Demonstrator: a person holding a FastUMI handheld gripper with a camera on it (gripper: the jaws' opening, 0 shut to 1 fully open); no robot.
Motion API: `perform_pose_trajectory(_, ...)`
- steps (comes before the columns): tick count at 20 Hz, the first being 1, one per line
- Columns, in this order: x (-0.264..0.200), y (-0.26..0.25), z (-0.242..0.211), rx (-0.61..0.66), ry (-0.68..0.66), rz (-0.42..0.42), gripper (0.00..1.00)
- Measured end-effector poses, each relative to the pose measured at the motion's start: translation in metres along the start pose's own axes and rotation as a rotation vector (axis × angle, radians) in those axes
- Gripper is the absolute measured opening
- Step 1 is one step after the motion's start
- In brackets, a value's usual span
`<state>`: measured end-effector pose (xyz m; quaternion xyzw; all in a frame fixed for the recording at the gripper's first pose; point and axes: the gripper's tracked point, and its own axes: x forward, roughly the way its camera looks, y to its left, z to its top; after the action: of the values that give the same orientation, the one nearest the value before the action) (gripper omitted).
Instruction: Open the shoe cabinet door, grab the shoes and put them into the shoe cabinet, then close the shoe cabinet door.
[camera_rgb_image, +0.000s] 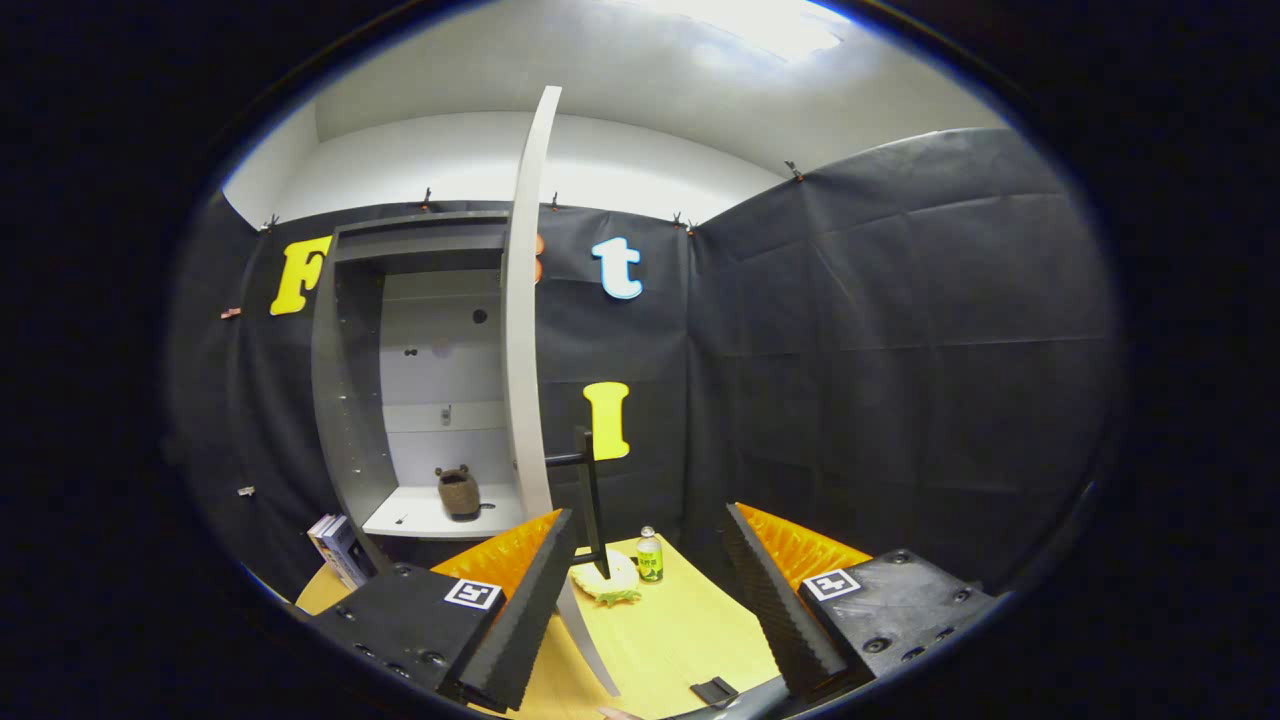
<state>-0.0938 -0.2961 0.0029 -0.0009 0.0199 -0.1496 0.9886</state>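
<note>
gripper view: shoe (458, 493) inside open cabinet (350, 400); gripper (650, 600) spread.

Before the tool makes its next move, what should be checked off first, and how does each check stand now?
1. Cabinet door open: ok, it stands swung out, seen edge-on.
2. Shoe stowed: ok, a brown shoe sits on the cabinet shelf.
3. Tool free: ok, its fingers are spread and grip nothing.
4. Door within reach: ok, its lower edge runs close beside the left finger.
5. Shoe clear of the closing door: probably ok, it sits back from the shelf's front edge.
6. More shoes waiting outside: cannot tell.
</note>
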Motion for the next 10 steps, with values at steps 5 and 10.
perform_pose_trajectory(5,0.033,0.006,-0.014,0.067,0.058,0.201,0.94)
perform_pose_trajectory(10,0.044,0.006,-0.031,0.123,0.117,0.304,0.94)
